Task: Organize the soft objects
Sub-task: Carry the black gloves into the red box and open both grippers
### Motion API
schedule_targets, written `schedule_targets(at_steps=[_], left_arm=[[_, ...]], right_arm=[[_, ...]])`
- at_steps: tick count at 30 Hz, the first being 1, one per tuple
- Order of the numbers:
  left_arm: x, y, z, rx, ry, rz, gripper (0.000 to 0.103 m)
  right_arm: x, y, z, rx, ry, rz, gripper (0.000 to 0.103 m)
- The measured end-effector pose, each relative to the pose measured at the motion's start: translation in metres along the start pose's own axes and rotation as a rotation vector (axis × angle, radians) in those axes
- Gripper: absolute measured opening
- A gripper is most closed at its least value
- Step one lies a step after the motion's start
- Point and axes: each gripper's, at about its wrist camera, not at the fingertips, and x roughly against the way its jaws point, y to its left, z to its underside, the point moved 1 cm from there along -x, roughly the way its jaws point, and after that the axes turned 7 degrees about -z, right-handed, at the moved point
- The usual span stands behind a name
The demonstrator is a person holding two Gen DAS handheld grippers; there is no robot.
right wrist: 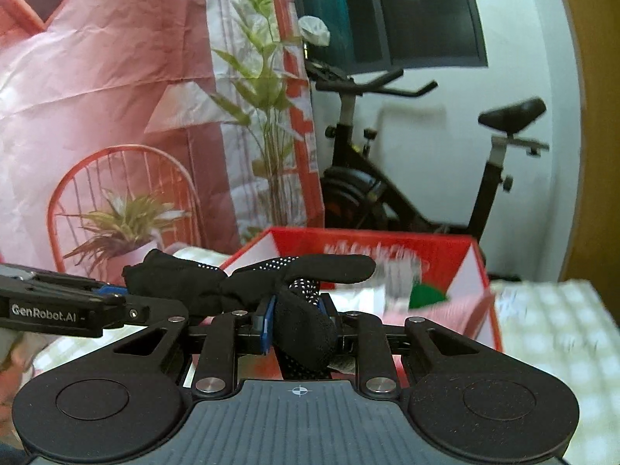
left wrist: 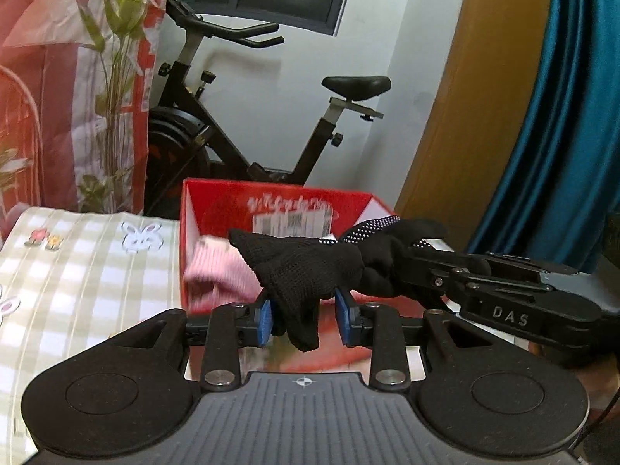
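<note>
Both claws grip black glove [left wrist: 310,267] over box [left wrist: 217,197].

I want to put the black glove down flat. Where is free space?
The checked cloth left of the red box is bare. Another bare checked patch lies right of the box. Inside the box is crowded: a pink knit fills its left part.

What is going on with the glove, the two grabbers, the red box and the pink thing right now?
Black glove: bunched, held up in the air over the box, gripped at both ends.
Left gripper: jaws shut on one end of the glove.
Right gripper: jaws shut on the other end.
Red box: open at the top, standing on the checked cloth.
Pink knit thing: lying crumpled inside the box.
</note>
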Motion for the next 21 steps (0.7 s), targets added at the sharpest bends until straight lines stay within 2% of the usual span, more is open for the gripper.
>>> schedule_targets(at_steps=[8, 17, 18, 21], left_arm=[[-0.055, 0.012, -0.035, 0.032, 0.048, -0.017, 0.034], [-0.111, 0.024, -0.038, 0.026, 0.135, -0.065, 0.041], [-0.113, 0.024, -0.037, 0.017, 0.14, -0.076, 0.045], [-0.112, 0.023, -0.035, -0.046, 0.128, -0.107, 0.068]], right_arm=[[-0.056, -0.031, -0.026, 0.014, 0.041, 0.045, 0.021], [-0.122, -0.06, -0.014, 0.019, 0.164, 0.09, 0.022], [-0.125, -0.061, -0.011, 0.022, 0.177, 0.094, 0.022], [-0.131, -0.065, -0.005, 0.026, 0.2, 0.106, 0.026]])
